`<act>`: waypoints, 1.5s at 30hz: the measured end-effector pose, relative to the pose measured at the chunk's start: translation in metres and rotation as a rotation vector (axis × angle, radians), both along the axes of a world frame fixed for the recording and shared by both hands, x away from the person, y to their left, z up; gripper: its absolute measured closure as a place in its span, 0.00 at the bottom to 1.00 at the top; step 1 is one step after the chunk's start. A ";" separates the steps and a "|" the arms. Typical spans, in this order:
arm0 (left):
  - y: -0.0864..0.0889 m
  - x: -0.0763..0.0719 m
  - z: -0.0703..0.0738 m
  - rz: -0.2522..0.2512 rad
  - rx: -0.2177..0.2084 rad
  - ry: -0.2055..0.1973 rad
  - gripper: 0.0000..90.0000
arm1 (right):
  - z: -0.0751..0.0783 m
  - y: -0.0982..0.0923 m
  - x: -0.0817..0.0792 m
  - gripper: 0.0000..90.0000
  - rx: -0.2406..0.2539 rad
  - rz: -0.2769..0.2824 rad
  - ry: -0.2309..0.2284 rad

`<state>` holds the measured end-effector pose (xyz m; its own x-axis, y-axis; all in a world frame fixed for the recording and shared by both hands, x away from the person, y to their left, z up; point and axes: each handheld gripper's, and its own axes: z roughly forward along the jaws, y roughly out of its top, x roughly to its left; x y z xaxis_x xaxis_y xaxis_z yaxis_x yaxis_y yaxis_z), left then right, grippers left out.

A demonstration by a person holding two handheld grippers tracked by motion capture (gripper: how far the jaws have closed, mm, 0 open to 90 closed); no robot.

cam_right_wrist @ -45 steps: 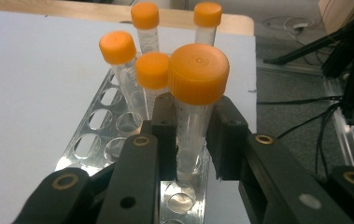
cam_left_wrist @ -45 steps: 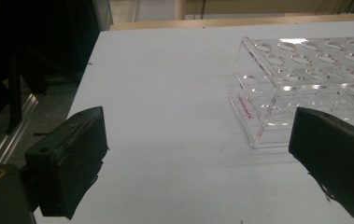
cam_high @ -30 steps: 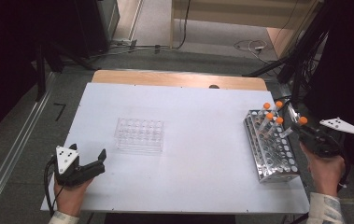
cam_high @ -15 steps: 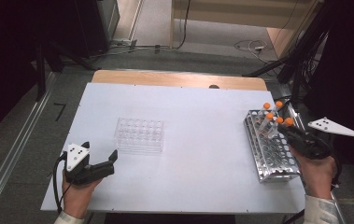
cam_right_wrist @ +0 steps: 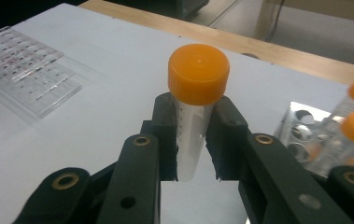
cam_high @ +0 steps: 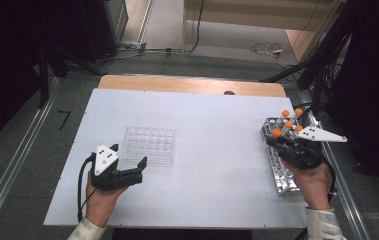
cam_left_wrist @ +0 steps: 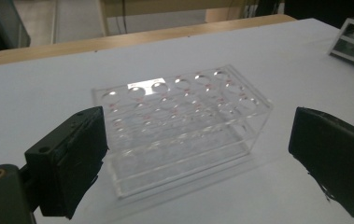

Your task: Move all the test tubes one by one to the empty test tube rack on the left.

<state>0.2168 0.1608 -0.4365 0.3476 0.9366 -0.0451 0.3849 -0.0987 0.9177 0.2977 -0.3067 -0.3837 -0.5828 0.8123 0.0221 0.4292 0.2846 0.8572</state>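
Note:
My right gripper [cam_right_wrist: 194, 144] is shut on a clear tube [cam_right_wrist: 189, 140] with an orange cap [cam_right_wrist: 198, 73], held upright. In the high view this gripper [cam_high: 278, 140] is at the left edge of the metal tube rack [cam_high: 283, 179], with the held tube's cap [cam_high: 276, 133] just in front of it. A few more orange-capped tubes [cam_high: 293, 118] stand in the rack's far end. My left gripper [cam_high: 139, 169] is open, just in front of the empty clear plastic rack [cam_high: 149, 144]. In the left gripper view that clear rack [cam_left_wrist: 179, 126] lies ahead of the wide-apart jaws.
The white tabletop [cam_high: 217, 150] stretches between the two racks. A wooden strip [cam_high: 192, 84] runs along its far edge. In the right gripper view the clear rack [cam_right_wrist: 25, 65] is at the upper left and the metal rack [cam_right_wrist: 305, 133] with two capped tubes is at the right.
My left gripper has moved right and forward, up to the clear rack. My right gripper has moved left with the tube, toward the metal rack's left edge.

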 end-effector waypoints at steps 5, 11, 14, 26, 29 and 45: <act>-0.023 0.009 0.004 -0.047 0.018 -0.007 0.05 | -0.006 0.016 0.002 0.80 -0.004 0.043 0.015; -0.045 0.016 0.004 -0.109 0.012 0.003 0.06 | -0.013 0.037 0.000 0.80 -0.023 0.093 0.008; -0.050 0.018 0.005 -0.122 0.004 0.006 0.07 | -0.016 0.044 -0.001 0.80 -0.029 0.109 0.011; -0.076 0.030 0.006 -0.197 0.005 0.015 0.13 | -0.040 0.099 0.001 0.80 -0.073 0.233 0.046; -0.082 0.032 0.006 -0.210 0.012 0.016 0.14 | -0.044 0.110 -0.001 0.80 -0.076 0.257 0.053; -0.109 0.037 0.015 -0.339 -0.026 0.009 0.36 | -0.053 0.156 -0.008 0.80 -0.099 0.368 0.049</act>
<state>0.2542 0.0519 -0.4217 0.6382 0.7665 -0.0719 0.3427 -0.1992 0.9181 0.2897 -0.1509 -0.4363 -0.8363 0.5482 -0.0110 0.3226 0.5081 0.7986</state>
